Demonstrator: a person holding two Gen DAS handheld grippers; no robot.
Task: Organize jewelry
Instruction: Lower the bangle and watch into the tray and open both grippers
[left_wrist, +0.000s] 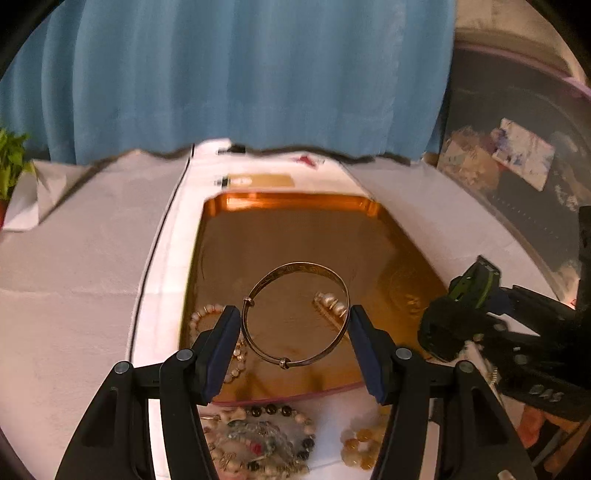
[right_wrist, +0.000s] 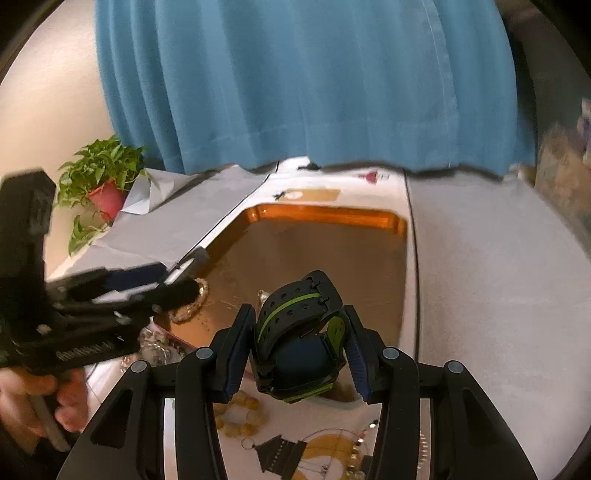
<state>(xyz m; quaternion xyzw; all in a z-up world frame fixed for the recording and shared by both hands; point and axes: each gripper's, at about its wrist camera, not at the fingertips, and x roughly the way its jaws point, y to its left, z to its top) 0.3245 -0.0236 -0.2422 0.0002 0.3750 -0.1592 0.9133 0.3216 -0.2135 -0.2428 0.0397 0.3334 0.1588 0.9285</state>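
My left gripper (left_wrist: 293, 313) is shut on a thin gold bangle (left_wrist: 306, 266), its blue pads pressing the ring's two sides. It holds the bangle upright above the near half of an amber tray (left_wrist: 295, 201). My right gripper (right_wrist: 298, 314) is shut on a black watch with a green stripe (right_wrist: 291, 314), held over the tray's (right_wrist: 325, 218) near edge. The watch (left_wrist: 474, 282) and right gripper also show at the right of the left wrist view. The left gripper's fingers (right_wrist: 147, 277) reach in from the left of the right wrist view, with a hand (right_wrist: 37, 398) below them.
A pearl bracelet (left_wrist: 201, 317) and a pearl piece (left_wrist: 332, 301) lie in the tray. Beaded bracelets (left_wrist: 258, 439) and yellow beads (right_wrist: 240, 413) lie on the white cloth in front of it. A potted plant (right_wrist: 103, 177) stands far left, a blue curtain (right_wrist: 295, 92) behind.
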